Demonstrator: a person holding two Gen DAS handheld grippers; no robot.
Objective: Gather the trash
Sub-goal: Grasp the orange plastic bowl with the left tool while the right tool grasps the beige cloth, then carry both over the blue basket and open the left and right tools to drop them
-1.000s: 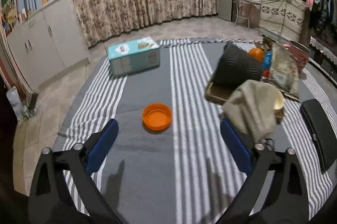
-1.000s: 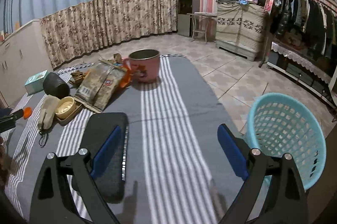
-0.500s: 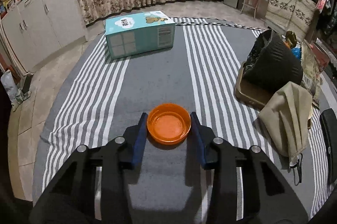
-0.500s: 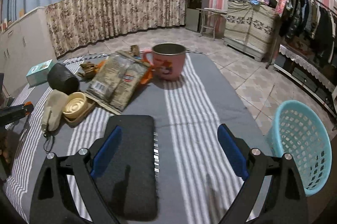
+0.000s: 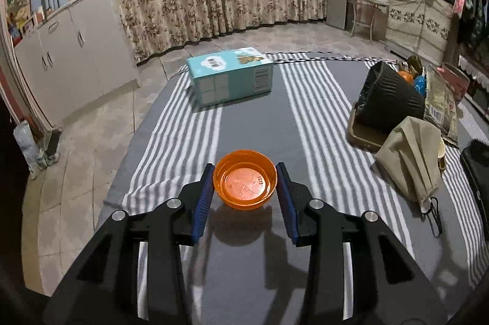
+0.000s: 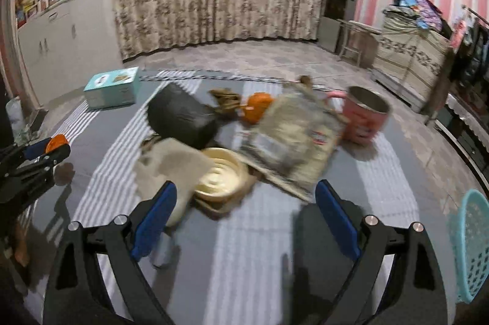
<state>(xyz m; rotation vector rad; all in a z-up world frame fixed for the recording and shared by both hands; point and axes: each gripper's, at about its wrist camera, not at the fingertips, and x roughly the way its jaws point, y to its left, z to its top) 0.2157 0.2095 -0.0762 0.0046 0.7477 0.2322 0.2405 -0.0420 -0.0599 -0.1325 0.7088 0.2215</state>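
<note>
Fingers of my left gripper (image 5: 245, 190) are clamped on the orange lid (image 5: 245, 183), one blue pad on each side of its rim, and it looks raised just off the striped cloth (image 5: 171, 147), its shadow lying below it. I judge it light, thin plastic, stiff enough across the rim but smooth, so it could squirt out if I squeeze off-centre; the hold belongs where it is, on opposite points of the rim. My right gripper (image 6: 244, 221) has its fingers wide apart with nothing between them, over the heap of mask (image 6: 171, 163), cream dish (image 6: 220, 175) and foil bag (image 6: 293, 141). Only the left view shows the pads meeting the rim. Only the right view, though blurred, shows the blue basket (image 6: 467, 245) at the far right edge beyond the cloth, likely where the trash goes, plus the pink mug (image 6: 363, 120) and my left gripper seen from the side.
</note>
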